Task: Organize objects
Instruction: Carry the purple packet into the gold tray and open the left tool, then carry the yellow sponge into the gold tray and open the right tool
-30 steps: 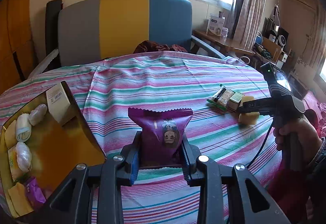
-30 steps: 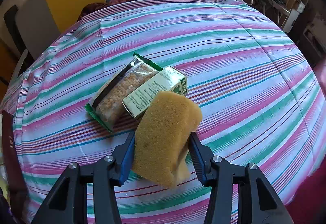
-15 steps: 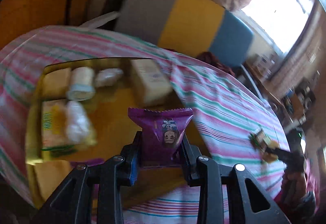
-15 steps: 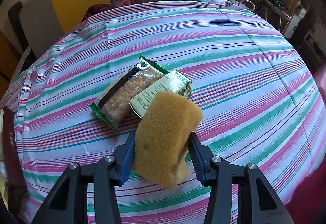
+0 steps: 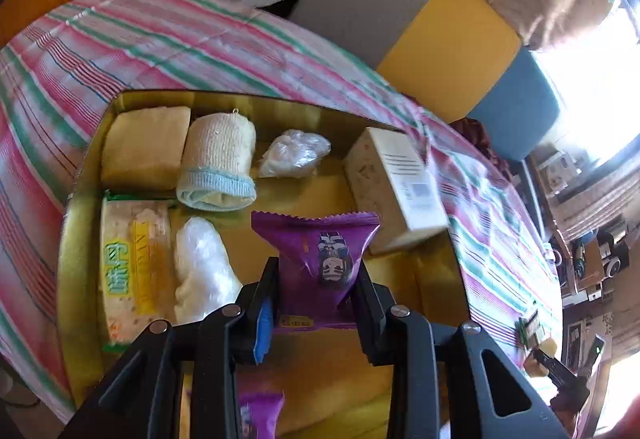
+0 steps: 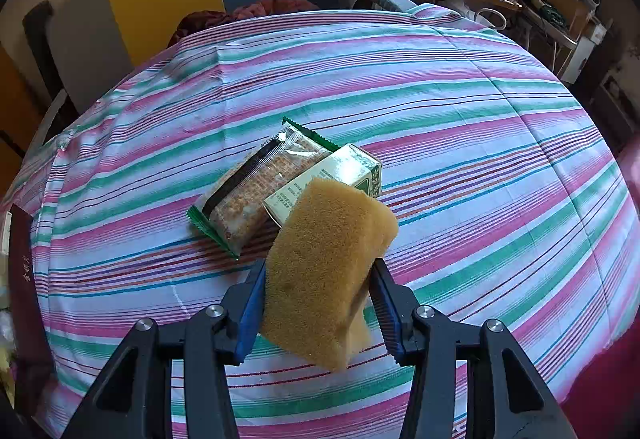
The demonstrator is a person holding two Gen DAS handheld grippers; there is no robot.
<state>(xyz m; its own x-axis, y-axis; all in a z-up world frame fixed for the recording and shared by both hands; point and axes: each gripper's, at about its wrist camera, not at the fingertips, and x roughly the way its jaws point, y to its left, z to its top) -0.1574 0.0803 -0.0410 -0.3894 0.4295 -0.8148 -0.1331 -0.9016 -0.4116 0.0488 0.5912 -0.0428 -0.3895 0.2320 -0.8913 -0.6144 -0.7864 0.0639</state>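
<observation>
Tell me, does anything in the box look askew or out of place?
Yes. The white carton leans tilted against the box's far right wall instead of lying flat like the other items. Nothing looks spilled or damaged.

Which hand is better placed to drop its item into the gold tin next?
Left. Its tool holds the purple snack packet over the gold tin; the right tool holds the sponge over the tablecloth.

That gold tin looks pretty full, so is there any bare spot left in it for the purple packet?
Yes. Bare floor lies beneath the purple packet, bordered by the white bag, the rolled cloth and the carton. The tin is crowded along its left and far sides.
</observation>
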